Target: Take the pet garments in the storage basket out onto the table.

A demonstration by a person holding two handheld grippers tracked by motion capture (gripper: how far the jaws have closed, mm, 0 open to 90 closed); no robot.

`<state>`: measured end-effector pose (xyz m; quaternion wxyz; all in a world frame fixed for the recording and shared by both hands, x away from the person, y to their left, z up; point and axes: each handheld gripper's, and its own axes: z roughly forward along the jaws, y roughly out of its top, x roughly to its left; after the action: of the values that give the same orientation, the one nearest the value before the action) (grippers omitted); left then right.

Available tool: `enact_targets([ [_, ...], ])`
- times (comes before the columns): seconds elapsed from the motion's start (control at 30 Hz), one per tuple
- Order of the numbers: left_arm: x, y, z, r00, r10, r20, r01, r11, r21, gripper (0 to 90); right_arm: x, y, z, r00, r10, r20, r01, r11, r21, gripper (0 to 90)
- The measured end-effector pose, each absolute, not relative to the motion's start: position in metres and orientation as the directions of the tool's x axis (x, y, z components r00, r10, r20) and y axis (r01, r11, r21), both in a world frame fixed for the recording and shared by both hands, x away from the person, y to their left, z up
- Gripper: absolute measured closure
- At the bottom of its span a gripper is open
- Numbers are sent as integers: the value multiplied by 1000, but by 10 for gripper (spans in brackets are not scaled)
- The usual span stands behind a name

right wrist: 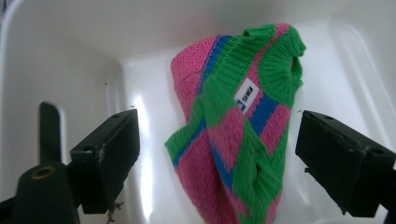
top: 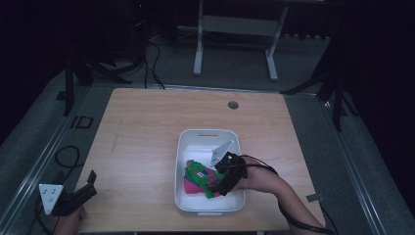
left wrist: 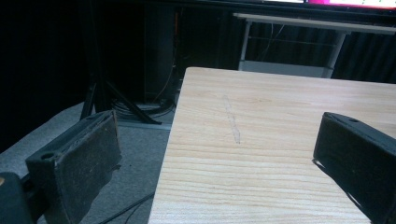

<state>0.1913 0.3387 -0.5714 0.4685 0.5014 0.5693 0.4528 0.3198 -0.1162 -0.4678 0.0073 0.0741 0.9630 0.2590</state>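
Observation:
A small knitted garment in pink, green and blue with a white label lies crumpled in a white plastic bin near the table's front. My right gripper hangs over the bin's right side, open, its jaws spread to either side of the garment without touching it. My left gripper is at the table's front left corner, open and holding nothing; in the left gripper view its jaws frame the bare table edge.
The wooden table has a round cable hole at the back. Cables and stand legs lie on the grey floor to the left, and a white desk frame stands behind the table.

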Motion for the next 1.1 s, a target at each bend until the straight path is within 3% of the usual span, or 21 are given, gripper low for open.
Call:
enact_targets([
  [0.53, 191, 339, -571, -52, 996, -79, 147, 86, 985, 12, 325, -66, -505, -993, 116, -25, 103, 946, 307, 242],
  [0.67, 191, 339, -571, -51, 996, -80, 148, 86, 985, 12, 320, -61, -517, -994, 66, -92, 44, 975, 219, 393],
  [0.77, 191, 339, -571, -53, 995, -80, 148, 87, 985, 12, 314, -58, -516, -985, 16, -173, -19, 980, 197, 637],
  [0.8, 191, 339, -571, -53, 996, -79, 149, 86, 985, 12, 314, -58, -515, -983, 19, -183, -18, 980, 196, 676],
  [1.1, 192, 339, -571, -55, 995, -84, 148, 91, 985, 12, 316, -70, -482, -985, 47, -163, -4, 954, 300, 718],
])
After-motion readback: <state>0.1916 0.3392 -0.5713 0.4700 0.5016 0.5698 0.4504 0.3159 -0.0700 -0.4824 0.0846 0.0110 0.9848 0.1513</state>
